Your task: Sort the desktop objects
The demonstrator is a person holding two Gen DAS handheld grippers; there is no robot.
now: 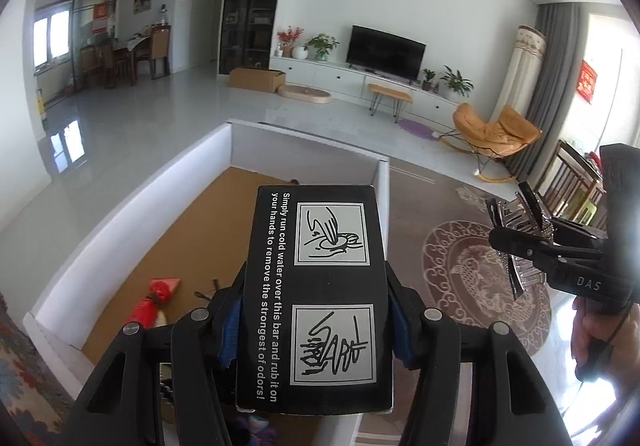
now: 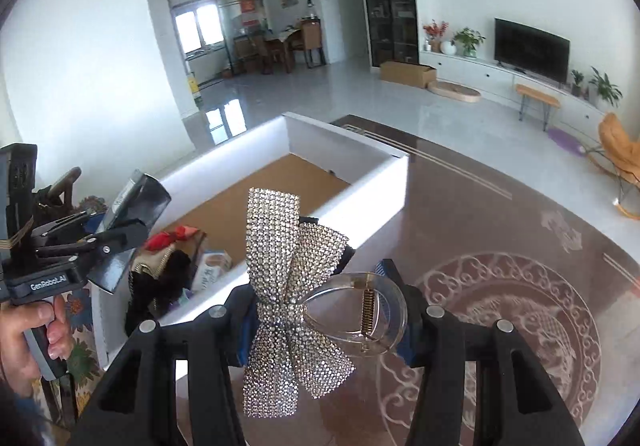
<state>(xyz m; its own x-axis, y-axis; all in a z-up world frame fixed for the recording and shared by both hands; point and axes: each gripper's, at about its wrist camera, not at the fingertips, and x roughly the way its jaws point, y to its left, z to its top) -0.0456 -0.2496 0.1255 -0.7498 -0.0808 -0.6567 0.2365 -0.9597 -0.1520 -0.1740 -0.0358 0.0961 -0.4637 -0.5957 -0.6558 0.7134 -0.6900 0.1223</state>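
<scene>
The left gripper (image 1: 316,310) reaches up from the bottom of its own frame, its blue-padded fingers (image 1: 231,330) clamped on both long sides of a black box (image 1: 316,286). The right gripper (image 2: 324,322) likewise rises from the bottom of its frame, fingers pressed on a hair clip (image 2: 296,298). A hand (image 2: 36,330) at lower left of the right view grips the left gripper's handle.

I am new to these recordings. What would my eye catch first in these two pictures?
First, the rhinestone bow hair clip, clamped in the right tongs above the patterned table. Then the black box with printed instructions, gripped by the left tongs over the open white box.
</scene>
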